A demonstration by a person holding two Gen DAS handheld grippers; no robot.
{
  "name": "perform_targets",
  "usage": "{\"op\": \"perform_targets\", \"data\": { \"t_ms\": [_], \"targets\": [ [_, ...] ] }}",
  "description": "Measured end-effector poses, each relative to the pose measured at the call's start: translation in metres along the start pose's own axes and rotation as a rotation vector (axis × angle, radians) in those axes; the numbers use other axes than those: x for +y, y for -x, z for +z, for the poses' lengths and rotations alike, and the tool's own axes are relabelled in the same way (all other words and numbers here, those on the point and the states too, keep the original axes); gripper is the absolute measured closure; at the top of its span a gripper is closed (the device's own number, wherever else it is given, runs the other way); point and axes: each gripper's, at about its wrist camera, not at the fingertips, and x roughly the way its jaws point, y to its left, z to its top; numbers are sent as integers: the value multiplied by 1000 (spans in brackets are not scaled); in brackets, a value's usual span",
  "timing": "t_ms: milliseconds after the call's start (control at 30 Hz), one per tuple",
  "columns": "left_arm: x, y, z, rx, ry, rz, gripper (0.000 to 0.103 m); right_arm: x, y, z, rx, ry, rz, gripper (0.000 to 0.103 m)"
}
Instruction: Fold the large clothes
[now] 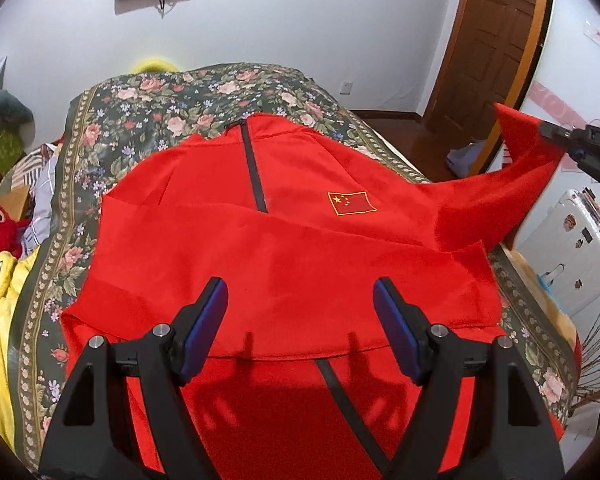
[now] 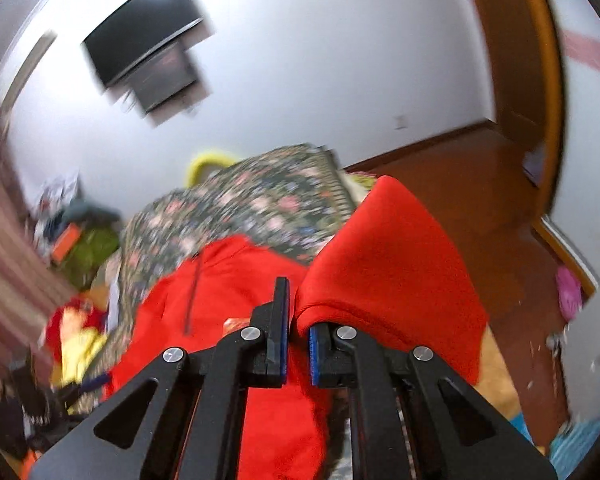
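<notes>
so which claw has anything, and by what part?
Right claw is shut on the red jacket, pinching its sleeve near the cuff end and lifting it. Left claw is open, holding nothing.

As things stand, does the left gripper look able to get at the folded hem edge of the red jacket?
Probably yes. The left gripper hangs open above the red jacket, nothing lying between. The right gripper holds the sleeve off to the side.

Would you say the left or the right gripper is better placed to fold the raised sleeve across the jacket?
Right. The right gripper is already shut on the sleeve, lifted off the bed. The left gripper hovers open over the jacket hem, holding nothing.
</notes>
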Motion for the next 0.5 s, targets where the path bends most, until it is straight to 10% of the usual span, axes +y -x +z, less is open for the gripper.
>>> {"op": "perform_targets", "data": {
  "t_ms": [500],
  "targets": [
    [5,10,-13,24,-18,10,29,51,-111,-100,420,26,113,96]
  ]
}}
